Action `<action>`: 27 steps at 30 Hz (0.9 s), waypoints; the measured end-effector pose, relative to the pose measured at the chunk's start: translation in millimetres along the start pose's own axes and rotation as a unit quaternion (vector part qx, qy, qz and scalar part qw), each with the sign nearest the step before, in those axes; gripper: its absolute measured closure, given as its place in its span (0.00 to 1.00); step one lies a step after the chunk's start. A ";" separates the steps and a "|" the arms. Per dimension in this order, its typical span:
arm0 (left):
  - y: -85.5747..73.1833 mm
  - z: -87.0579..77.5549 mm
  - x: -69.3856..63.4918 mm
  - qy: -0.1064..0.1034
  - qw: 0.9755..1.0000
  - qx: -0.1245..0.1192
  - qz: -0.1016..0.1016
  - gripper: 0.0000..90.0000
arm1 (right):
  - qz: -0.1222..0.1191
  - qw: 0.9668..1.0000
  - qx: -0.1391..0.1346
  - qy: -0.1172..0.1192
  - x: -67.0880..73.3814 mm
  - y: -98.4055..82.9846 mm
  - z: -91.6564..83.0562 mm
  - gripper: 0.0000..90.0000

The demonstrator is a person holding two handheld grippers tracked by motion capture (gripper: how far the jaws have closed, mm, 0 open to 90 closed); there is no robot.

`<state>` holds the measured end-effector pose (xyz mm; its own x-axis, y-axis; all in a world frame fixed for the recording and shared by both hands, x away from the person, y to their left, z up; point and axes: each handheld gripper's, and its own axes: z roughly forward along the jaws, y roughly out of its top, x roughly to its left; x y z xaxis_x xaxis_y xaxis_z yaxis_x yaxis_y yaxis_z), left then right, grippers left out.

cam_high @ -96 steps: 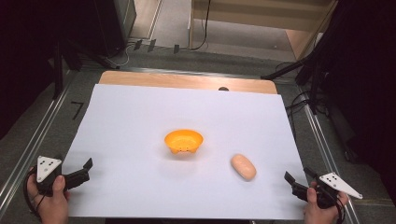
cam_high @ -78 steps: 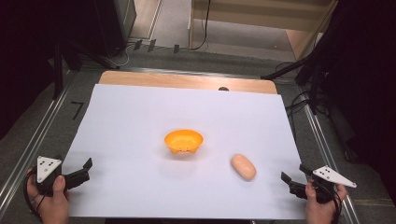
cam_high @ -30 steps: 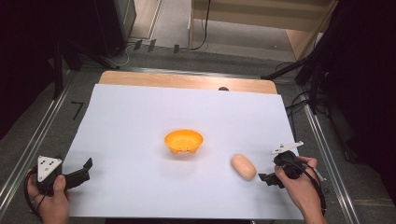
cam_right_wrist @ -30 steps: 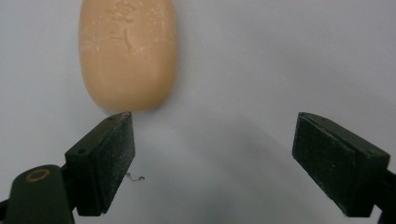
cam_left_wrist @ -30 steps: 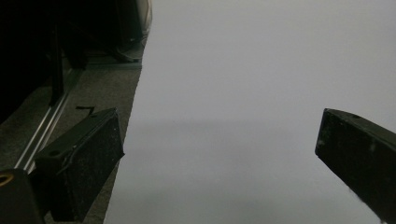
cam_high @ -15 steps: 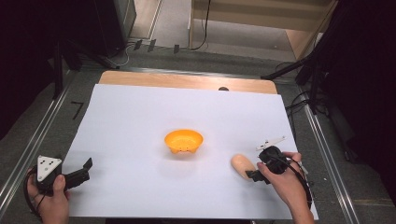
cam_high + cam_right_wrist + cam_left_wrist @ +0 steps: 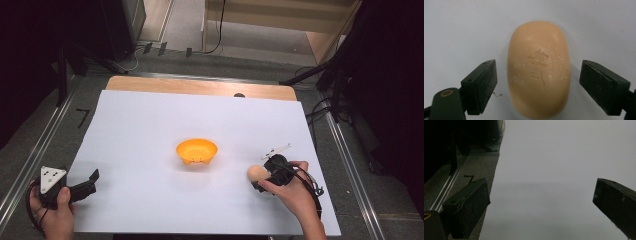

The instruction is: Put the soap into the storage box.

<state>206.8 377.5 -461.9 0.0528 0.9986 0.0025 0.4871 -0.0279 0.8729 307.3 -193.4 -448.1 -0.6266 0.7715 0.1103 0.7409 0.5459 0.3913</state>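
One grab is barely begun: L gripper [image 7: 92,181] sits spread and idle at the sheet's [image 7: 150,125] left edge, bowl [image 7: 197,151] mid-sheet has nothing in it, soap [image 7: 539,68] lies on the sheet right of the bowl. R gripper [image 7: 537,87] straddles the soap, jaws just been closing but w/ gaps both sides, so clamp, lift and prob. drop in the bowl remain. Vs earlier: R hand came in from the right edge to the soap; L, bowl, soap unmoved.

On the table [image 7: 200,86] lies a sheet [image 7: 150,125], with the bowl [image 7: 197,150] near its middle. The soap bar [image 7: 539,68] rests on the sheet at the bowl's four o'clock, between the right claw's [image 7: 537,86] jaws, untouched. The left claw [image 7: 86,184] sits at the bowl's eight o'clock, well apart.
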 end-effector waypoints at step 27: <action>0.1 0.3 0.2 0.001 1.000 0.001 -0.002 0.02 | -0.010 1.000 0.009 -0.028 1.4 -0.3 9.3 0.36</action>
<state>207.0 377.7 -462.0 0.0500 0.9987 0.0004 0.4894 -0.0249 0.8717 308.5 -189.4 -456.6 -0.6274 0.7770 0.0513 0.7327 0.5667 0.3768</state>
